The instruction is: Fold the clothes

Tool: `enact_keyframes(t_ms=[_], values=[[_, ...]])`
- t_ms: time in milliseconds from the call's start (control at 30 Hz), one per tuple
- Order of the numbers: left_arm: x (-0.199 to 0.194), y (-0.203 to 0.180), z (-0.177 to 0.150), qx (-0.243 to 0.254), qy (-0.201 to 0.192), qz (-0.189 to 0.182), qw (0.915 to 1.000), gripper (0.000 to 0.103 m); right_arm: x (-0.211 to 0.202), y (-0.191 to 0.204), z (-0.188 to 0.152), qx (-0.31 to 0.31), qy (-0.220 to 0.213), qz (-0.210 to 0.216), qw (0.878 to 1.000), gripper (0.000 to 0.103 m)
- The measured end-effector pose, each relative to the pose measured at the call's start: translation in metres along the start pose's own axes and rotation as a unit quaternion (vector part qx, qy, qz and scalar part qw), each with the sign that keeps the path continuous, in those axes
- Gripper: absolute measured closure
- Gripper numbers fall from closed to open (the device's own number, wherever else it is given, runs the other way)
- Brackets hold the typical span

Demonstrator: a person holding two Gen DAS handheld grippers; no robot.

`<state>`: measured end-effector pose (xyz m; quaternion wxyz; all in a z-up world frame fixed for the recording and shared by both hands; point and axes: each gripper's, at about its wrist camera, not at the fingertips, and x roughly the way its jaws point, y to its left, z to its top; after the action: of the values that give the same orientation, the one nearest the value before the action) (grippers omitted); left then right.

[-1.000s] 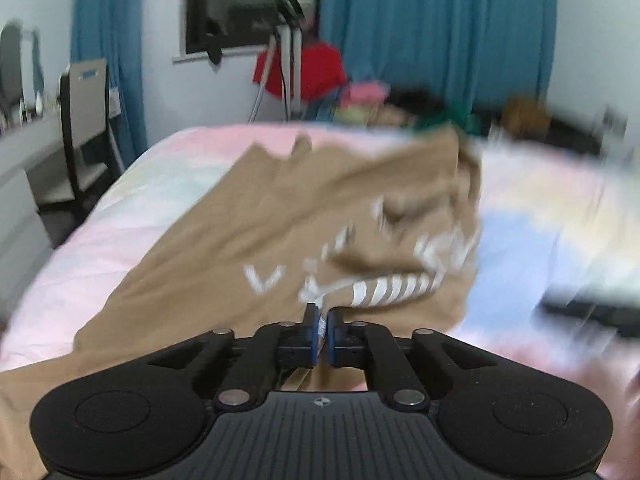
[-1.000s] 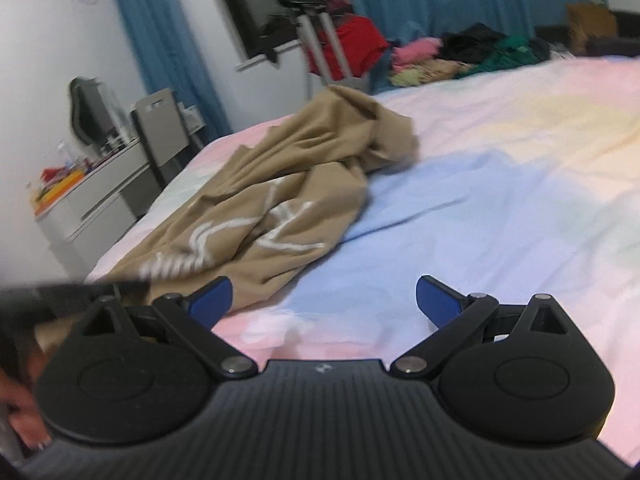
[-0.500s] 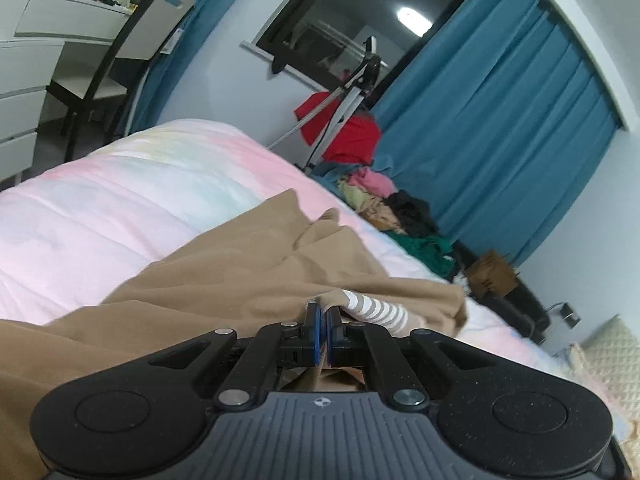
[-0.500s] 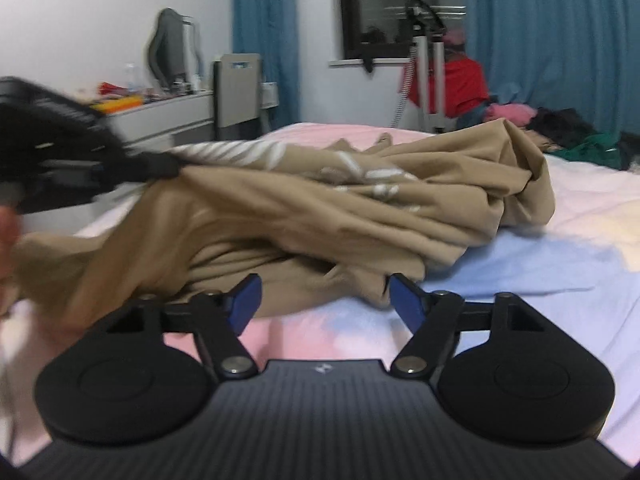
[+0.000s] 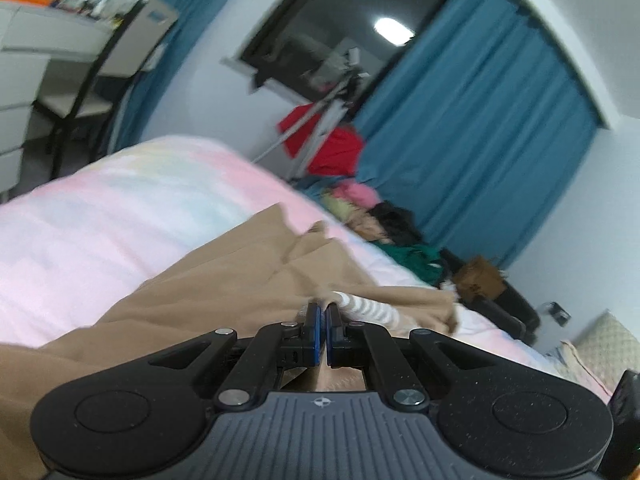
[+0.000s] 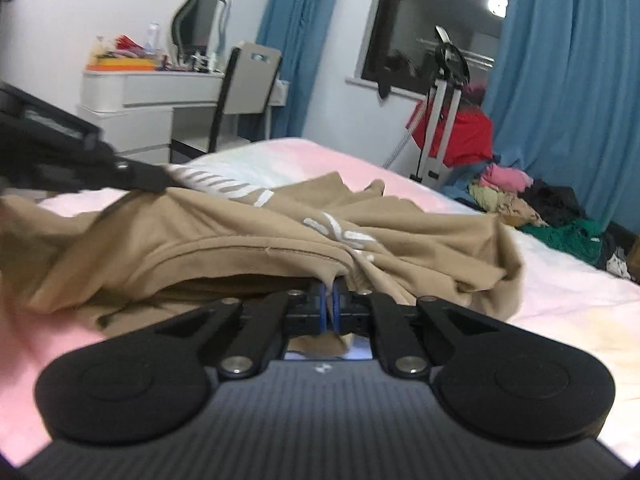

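**Ana:** Left wrist view first: what is the left gripper (image 5: 323,322) doing?

**Ben:** Its blue pads are pressed together on a fold of the tan garment (image 5: 224,280), right by a white striped print. The cloth spreads away from it across the bed (image 5: 100,216).

**Ana:** And the right gripper (image 6: 330,304)?

**Ben:** Clamped on a hemmed edge of the same tan garment (image 6: 240,240), which lies bunched in a heap on the bed (image 6: 560,296). In that view the left gripper (image 6: 132,176) comes in from the left, holding the striped part raised above the mattress.

**Ana:** What is the bed like?

**Ben:** A pastel cover in pink, pale yellow and white, somewhat blurred in the left view.

**Ana:** And the room?

**Ben:** Blue curtains (image 6: 568,80) flank a dark window (image 6: 436,24). A metal stand (image 6: 440,120) carries something red (image 6: 468,136). Beside it lies a pile of clothes (image 6: 532,204) in pink, black and green. A white dresser (image 6: 136,108) with a mirror (image 6: 200,20) stands against the wall, a chair (image 6: 244,80) pulled up to it.
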<state>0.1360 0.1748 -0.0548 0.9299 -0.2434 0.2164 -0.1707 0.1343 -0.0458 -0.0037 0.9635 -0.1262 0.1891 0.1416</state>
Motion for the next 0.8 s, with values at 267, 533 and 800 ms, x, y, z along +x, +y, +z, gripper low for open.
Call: enact_keyframes(t_ms=[267,533,800], values=[[-0.055,-0.057,-0.003,0.089,-0.029,-0.118,0.9886,0.101,-0.114,-0.026,0.004,0.025,-0.063,0.017,0.998,0.097],[-0.075,-0.085,-0.023,0.141,-0.016,-0.084,0.9863,0.100,-0.152,-0.043,-0.006,0.124,-0.111,0.065,0.984,0.097],[-0.001,-0.080,-0.051,0.187,0.067,0.051,0.9787,0.095,-0.077,-0.061,-0.025,0.186,-0.013,0.075,0.980,0.096]])
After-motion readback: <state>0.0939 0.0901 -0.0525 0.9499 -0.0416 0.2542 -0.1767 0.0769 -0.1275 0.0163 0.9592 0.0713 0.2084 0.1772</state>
